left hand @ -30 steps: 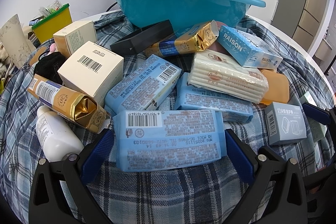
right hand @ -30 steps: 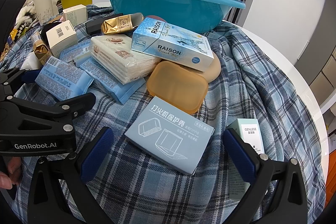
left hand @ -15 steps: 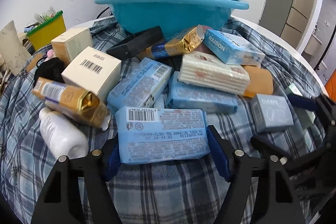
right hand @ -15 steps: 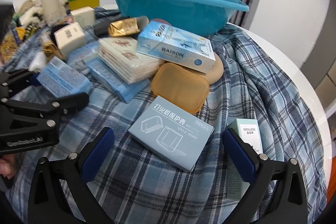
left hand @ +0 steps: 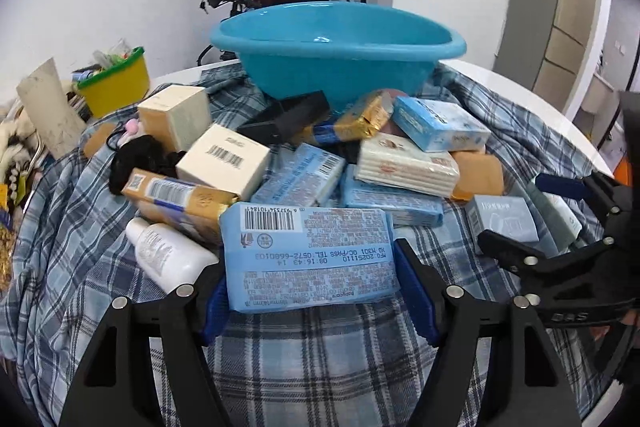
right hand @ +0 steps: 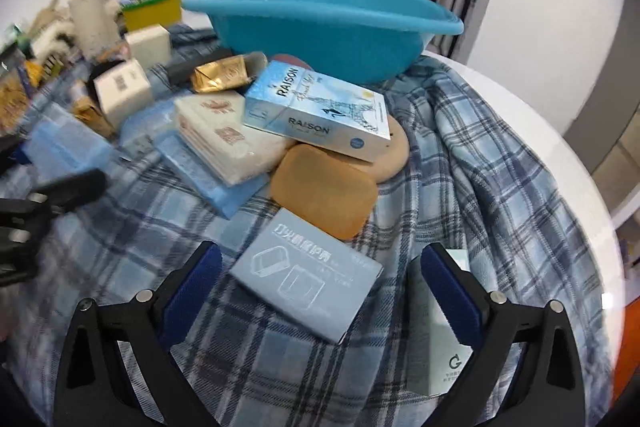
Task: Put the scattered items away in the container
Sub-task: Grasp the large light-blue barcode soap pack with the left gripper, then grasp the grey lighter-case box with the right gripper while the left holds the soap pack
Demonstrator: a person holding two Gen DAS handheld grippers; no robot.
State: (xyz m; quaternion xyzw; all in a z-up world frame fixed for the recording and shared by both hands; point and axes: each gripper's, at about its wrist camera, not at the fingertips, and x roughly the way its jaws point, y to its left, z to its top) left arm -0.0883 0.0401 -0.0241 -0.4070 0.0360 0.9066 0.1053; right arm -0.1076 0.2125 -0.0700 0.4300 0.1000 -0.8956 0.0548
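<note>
My left gripper [left hand: 316,297] is shut on a light blue wipes pack [left hand: 310,257] and holds it just above the plaid cloth. The blue basin [left hand: 336,51] stands at the far side, behind a pile of packs and boxes. My right gripper [right hand: 320,291] is open around a grey-blue flat box [right hand: 306,275] that lies on the cloth; its fingers [right hand: 452,295] do not touch the box. The basin [right hand: 320,23] also shows in the right wrist view, behind a RAISON box [right hand: 320,111].
A white bottle [left hand: 168,253], gold packs [left hand: 180,201], cream boxes [left hand: 222,161], a black box [left hand: 286,117] and a tissue pack [left hand: 404,167] crowd the plaid cloth [left hand: 312,367]. A yellow tub [left hand: 114,87] stands far left. A mint box [right hand: 436,323] lies by my right finger.
My left gripper has closed on the wipes pack and lifted it slightly. The view has pulled back and up, so the basin's inside shows. My right gripper stays open over the grey-blue box.
</note>
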